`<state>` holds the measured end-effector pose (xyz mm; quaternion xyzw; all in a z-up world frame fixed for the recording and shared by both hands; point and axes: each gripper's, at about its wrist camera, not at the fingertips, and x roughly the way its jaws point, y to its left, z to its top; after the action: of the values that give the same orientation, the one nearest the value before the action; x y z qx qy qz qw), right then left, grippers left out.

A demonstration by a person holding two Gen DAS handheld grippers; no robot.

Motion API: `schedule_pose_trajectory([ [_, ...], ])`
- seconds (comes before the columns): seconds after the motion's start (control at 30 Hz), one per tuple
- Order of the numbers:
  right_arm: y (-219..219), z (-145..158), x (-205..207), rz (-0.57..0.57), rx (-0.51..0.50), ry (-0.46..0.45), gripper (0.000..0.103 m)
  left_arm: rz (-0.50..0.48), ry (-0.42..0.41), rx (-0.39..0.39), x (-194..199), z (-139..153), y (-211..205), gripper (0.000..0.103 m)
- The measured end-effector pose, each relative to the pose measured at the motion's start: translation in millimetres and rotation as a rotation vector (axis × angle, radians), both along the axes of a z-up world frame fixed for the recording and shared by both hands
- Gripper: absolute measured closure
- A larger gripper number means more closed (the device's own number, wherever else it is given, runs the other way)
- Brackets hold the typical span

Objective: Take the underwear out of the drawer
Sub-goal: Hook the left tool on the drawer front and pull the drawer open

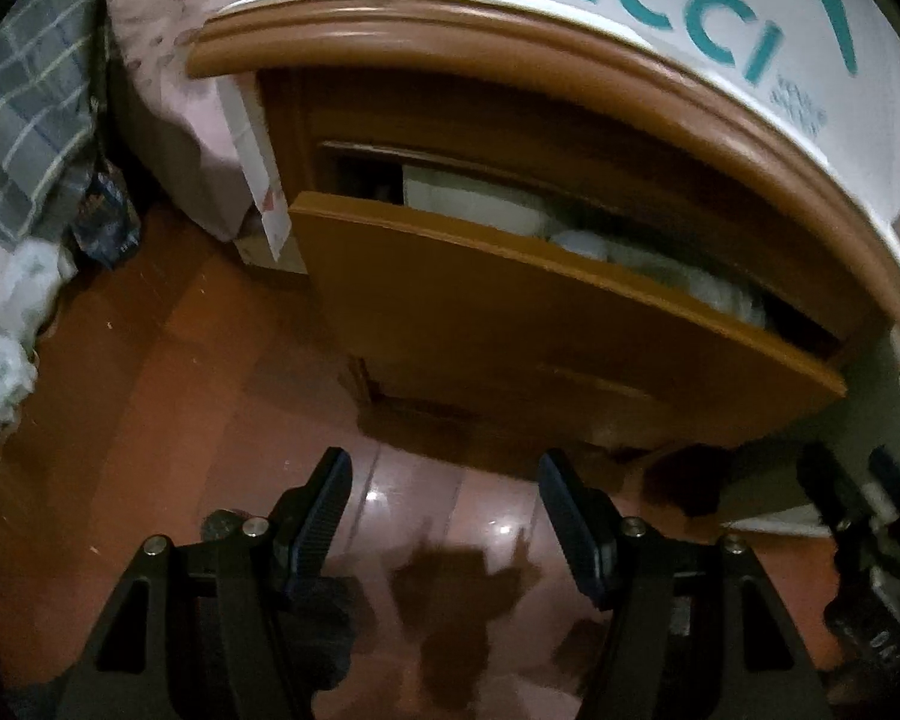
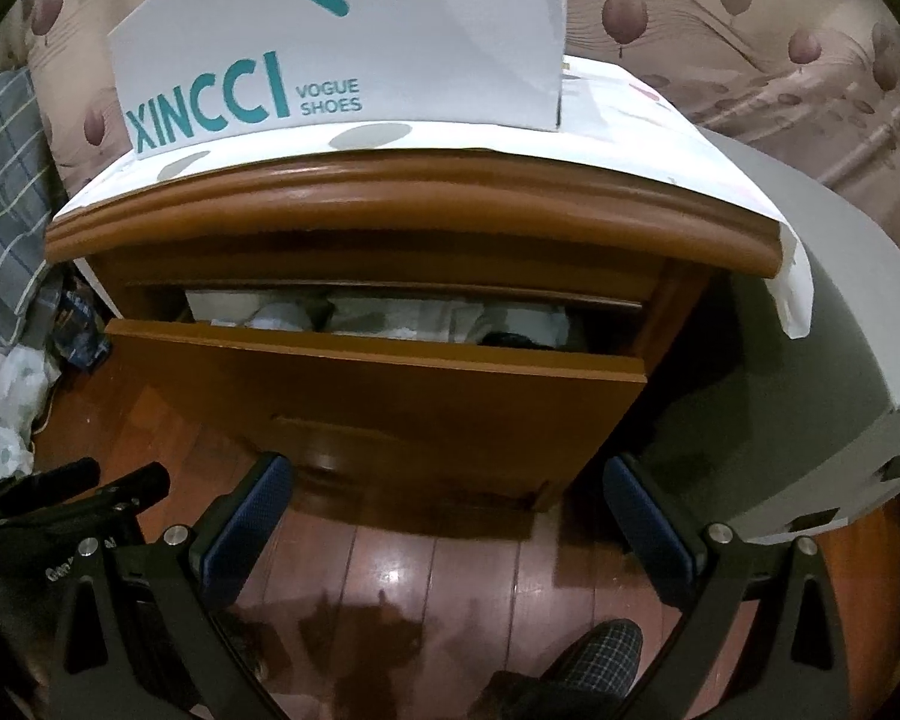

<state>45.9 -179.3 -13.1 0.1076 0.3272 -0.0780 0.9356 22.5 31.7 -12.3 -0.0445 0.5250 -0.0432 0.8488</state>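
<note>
We have the drawer [image 2: 378, 396] partly open, underwear [image 2: 402, 318] untouched inside; both grippers, left gripper [image 1: 444, 516] and right gripper [image 2: 450, 516], hold fingers spread, empty.

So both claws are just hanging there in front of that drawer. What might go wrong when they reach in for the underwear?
The drawer is only partly open, so the gap under the nightstand top looks tight; an open claw, like the right claw, may knock the wood.

The pale fabrics inside lie bunched together, so a claw may pull out several pieces, or the wrong one.

The left claw and right claw hang close together and might collide.
</note>
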Motion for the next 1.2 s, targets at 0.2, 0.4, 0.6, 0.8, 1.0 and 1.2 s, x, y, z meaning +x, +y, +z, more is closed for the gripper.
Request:
schedule_pose_trajectory([
  [0.2, -10.9, -0.3, 0.3, -0.021, 0.050, 0.008, 0.000, 0.103, -0.022, -0.266, 10.3, 12.7, 21.0, 0.037],
  [0.4, -14.3, 3.7, -2.3, -0.028, 0.044, -0.006, 0.000, 0.266, 0.031, -0.534, 30.5, -8.1, 29.1, 0.037],
  [0.6, -22.1, 4.7, -3.6, -0.033, 0.086, 0.000, 0.000, 0.443, 0.073, -0.706, 55.2, -36.8, 39.2, 0.037],
  [0.8, -28.3, 9.9, -8.2, -0.032, 0.106, -0.018, 0.000, 0.519, 0.112, -0.813, 71.6, -58.4, 47.0, 0.037],
  [1.0, -29.2, 14.0, -10.6, -0.017, 0.122, -0.027, 0.000, 0.570, 0.127, -0.846, 77.0, -76.6, 54.3, 0.031],
  [1.2, -35.4, 18.3, -12.8, -0.033, 0.118, -0.042, 0.000, 0.609, 0.134, -0.814, 84.4, -88.9, 50.6, 0.018],
])
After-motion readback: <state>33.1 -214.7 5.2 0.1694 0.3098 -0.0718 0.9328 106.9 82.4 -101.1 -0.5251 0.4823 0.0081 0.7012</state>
